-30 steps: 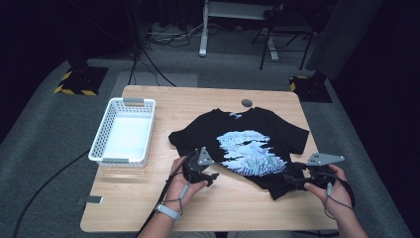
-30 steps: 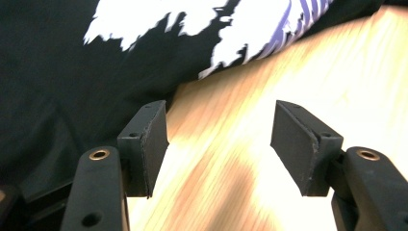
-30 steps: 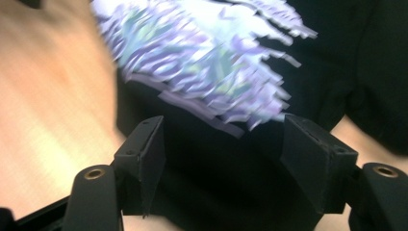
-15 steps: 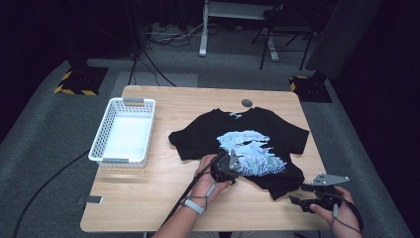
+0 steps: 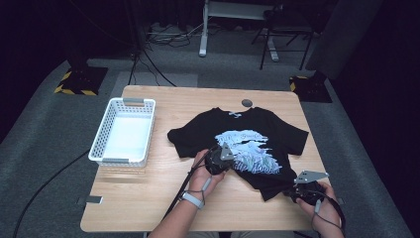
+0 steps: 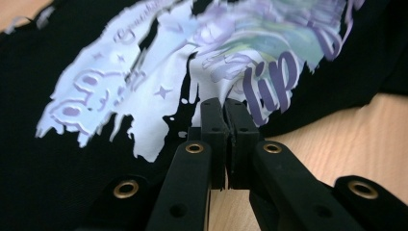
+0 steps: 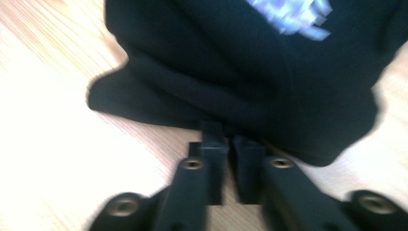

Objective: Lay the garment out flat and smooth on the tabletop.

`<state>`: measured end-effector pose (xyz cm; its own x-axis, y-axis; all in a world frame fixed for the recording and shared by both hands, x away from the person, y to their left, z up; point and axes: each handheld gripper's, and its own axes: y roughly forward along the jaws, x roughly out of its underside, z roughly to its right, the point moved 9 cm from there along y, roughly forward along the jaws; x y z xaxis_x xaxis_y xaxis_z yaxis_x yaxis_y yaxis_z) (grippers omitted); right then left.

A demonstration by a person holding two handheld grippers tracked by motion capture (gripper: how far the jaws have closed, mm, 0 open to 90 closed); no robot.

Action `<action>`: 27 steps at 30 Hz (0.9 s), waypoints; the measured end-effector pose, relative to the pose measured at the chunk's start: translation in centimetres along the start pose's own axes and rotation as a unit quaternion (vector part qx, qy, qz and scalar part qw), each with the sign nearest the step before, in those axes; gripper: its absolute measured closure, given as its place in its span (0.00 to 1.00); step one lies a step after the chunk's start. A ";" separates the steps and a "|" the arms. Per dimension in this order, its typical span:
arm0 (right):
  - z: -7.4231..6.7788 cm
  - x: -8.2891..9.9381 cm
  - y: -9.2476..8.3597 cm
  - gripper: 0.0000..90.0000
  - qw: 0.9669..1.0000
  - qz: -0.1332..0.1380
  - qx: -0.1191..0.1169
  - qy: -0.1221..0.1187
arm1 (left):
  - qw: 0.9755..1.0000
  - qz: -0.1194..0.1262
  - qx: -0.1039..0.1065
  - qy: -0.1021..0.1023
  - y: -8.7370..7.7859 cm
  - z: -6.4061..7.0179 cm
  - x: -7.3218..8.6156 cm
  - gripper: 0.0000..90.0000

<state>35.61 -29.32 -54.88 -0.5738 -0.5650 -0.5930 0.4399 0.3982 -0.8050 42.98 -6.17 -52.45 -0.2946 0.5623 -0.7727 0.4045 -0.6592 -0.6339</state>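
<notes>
A black t-shirt (image 5: 198,134) with a pale blue and white print (image 6: 144,91) lies on the wooden table (image 5: 148,198), collar to the far side. My left gripper (image 5: 221,154) sits over the print near the shirt's lower left. Its jaws are pressed together with the tips on the printed cloth (image 6: 226,108). The left part of the hem is drawn in under it. My right gripper (image 5: 297,190) is at the shirt's lower right corner by the table's near edge. Its jaws stand almost together, the tips (image 7: 230,132) against the bunched hem (image 7: 192,103).
A white plastic basket (image 5: 124,130) stands on the left of the table. A small grey round object (image 5: 246,102) lies beyond the collar. Bare wood runs along the near edge between the two hands. Cables and stands are on the dark floor behind.
My left gripper moved right from the lower left hem onto the print, and that side of the shirt came with it. My right gripper dropped toward the near edge, then to the lower right corner.
</notes>
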 end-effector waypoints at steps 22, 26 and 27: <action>-1.9 -3.7 -11.5 0.50 0.985 0.160 -0.059 -0.001 | 0.998 0.029 -0.031 -0.041 -5.1 -1.7 -1.0 0.58; -1.6 -3.2 -10.3 0.47 0.989 0.140 -0.050 0.003 | 0.999 0.023 -0.025 -0.042 -5.0 -1.3 -0.3 0.55; -1.6 -3.2 -10.0 0.47 0.990 0.135 -0.047 0.001 | 0.999 0.021 -0.024 -0.041 -5.0 -1.2 -0.1 0.55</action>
<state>31.97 -30.34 -45.01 -0.4453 -0.4271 -0.7870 0.5109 0.6006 -0.6150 42.03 -2.33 -49.17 -0.3461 0.4897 -0.8003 0.4582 -0.6561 -0.5996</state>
